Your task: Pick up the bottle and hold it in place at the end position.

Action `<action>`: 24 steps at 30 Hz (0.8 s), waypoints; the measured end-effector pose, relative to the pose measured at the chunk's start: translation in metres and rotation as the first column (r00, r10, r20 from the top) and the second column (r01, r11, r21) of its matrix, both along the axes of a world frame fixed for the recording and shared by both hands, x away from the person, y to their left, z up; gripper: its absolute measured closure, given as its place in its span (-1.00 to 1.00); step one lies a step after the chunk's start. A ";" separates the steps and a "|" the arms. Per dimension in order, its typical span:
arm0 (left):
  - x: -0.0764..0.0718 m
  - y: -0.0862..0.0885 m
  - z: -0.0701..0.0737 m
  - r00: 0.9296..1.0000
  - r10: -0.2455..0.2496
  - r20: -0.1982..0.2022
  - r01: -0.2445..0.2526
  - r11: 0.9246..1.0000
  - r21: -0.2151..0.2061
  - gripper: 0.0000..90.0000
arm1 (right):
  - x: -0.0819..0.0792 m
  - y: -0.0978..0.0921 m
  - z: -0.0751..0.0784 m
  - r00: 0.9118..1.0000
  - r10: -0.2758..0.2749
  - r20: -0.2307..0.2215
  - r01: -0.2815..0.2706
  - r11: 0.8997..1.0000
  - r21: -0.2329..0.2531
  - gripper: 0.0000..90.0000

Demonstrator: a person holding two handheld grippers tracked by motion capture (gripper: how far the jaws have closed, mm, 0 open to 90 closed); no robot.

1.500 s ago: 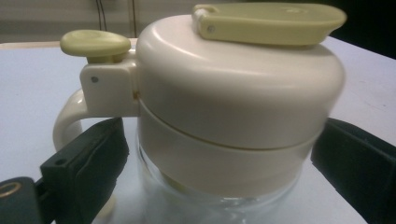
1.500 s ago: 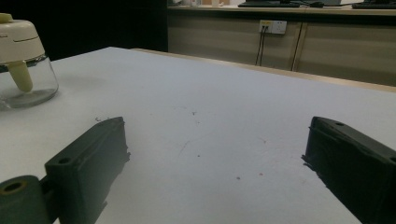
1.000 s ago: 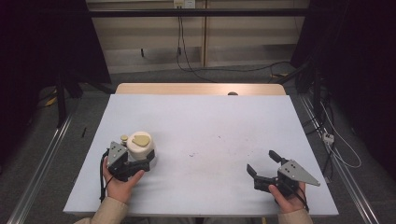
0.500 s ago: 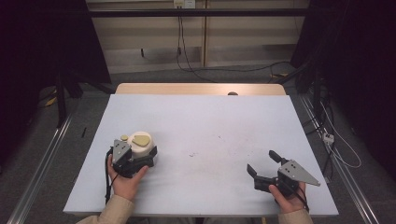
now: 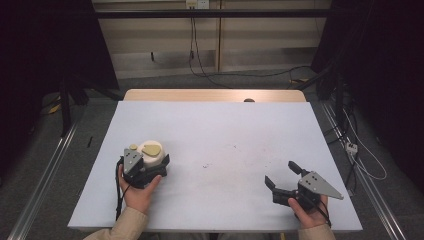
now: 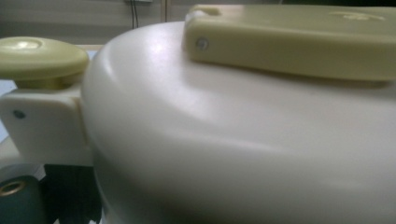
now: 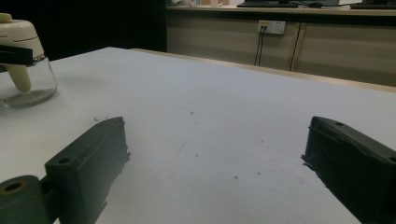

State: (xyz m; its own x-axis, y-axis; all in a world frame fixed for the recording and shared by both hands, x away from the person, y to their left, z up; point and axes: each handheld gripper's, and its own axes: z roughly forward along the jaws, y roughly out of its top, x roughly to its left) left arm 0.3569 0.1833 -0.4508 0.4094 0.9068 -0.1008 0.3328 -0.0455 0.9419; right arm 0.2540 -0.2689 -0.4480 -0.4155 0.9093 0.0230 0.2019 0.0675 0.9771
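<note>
A glass jar with a cream lid point(image 5: 150, 151) and a pale yellow-green handle stands at the table's left. My left gripper point(image 5: 146, 167) is pushed up against it, one jaw on each side below the lid, and stands open. In the left gripper view the cream lid point(image 6: 233, 126) is very close, with a round yellow-green knob point(image 6: 39, 56) at the left. My right gripper point(image 5: 281, 180) rests near the front right of the table, open with nothing between its fingers point(image 7: 88, 163). The right gripper view has the jar point(image 7: 21, 60) far off at the left.
The white table top point(image 5: 225, 145) spreads between the two grippers, with a few small dark specks point(image 5: 206, 165) in its middle. A wooden strip point(image 5: 210, 95) runs along the far edge. Cables and rails lie on the floor beyond.
My left gripper has slid forward and a little right, so its jaws now sit around the jar. The jar and the right gripper have not moved.
</note>
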 end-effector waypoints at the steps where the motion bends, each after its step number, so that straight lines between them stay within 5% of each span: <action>1: 0.000 0.000 0.000 1.000 0.001 -0.001 -0.001 1.000 0.001 -0.89 | 0.000 0.000 0.000 1.000 0.000 -0.001 0.000 1.000 0.000 -0.89; 11: 0.002 0.002 0.003 1.000 -0.010 0.003 0.010 1.000 -0.019 -0.88 | 0.000 -0.001 0.000 1.000 -0.002 0.004 0.002 1.000 0.004 -0.89; 24: 0.003 -0.005 0.017 0.995 -0.075 0.057 0.077 0.996 -0.034 -0.87 | -0.001 -0.001 0.001 1.000 0.001 0.010 -0.001 1.000 0.011 -0.89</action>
